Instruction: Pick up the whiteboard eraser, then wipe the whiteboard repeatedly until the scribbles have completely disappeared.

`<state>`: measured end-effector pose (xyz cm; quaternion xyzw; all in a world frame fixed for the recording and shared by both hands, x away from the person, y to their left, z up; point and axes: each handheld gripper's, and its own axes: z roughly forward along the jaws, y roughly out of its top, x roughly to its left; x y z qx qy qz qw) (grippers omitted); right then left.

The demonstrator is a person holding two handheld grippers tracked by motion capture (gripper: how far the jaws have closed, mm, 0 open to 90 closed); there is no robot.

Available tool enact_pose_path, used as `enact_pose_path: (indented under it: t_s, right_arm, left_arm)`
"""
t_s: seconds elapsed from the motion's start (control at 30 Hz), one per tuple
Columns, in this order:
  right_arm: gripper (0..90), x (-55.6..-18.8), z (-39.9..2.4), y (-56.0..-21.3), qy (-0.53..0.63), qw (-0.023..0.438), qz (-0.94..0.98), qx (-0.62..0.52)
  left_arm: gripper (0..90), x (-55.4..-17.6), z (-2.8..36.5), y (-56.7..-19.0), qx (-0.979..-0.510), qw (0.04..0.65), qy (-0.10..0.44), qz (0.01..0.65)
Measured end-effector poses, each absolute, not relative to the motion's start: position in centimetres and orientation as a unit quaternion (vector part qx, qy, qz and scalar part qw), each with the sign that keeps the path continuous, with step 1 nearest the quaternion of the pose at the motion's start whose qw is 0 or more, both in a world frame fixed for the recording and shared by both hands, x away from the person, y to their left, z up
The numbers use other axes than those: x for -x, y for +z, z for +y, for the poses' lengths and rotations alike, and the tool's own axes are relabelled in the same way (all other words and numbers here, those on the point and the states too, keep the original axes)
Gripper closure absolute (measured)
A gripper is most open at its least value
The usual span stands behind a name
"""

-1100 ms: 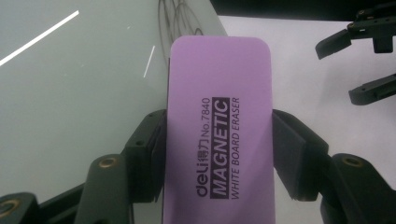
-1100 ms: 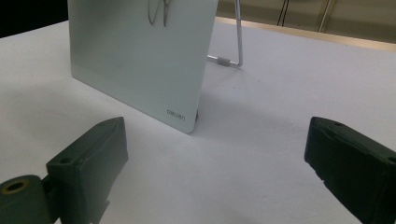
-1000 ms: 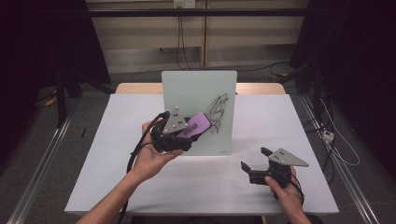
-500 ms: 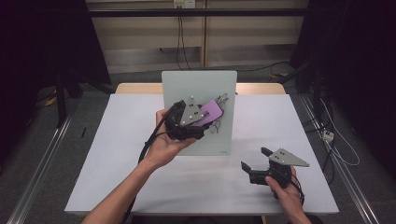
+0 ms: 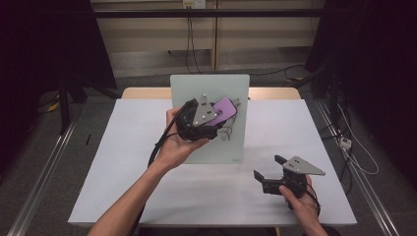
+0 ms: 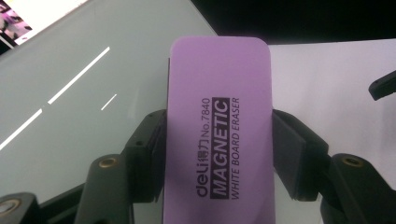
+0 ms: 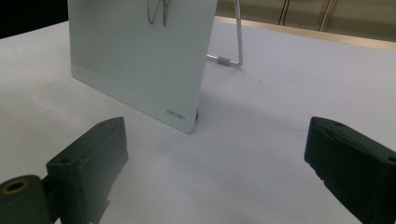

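The upright glass whiteboard point(image 5: 209, 123) stands mid-worktop point(image 5: 123, 162) and blocks any straight pass from front to back. Just behind the whiteboard, its wire stand point(image 7: 233, 56) juts out on the right. Left of the whiteboard the white worktop lies bare and wide. Right of the whiteboard it is open too, and in front of it the right hand-held gripper point(image 5: 268, 169) sits low, well apart.

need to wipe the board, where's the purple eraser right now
In the high view the purple eraser sits clamped in the left claw, held up against the upright whiteboard near its scribbled marks.
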<state>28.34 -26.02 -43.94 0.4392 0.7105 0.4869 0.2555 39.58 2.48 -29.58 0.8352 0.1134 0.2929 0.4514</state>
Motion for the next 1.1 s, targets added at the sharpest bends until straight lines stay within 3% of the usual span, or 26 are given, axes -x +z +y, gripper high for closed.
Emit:
enact_pose_path:
  t_s: [1.1]
  right_arm:
    - [6.2, -28.1, -26.3, -43.9, 0.488, 0.255, 0.708, -0.443]
  left_arm:
    - [41.2, -40.8, 0.5, -29.7, -0.830, 0.439, 0.334, 0.080]
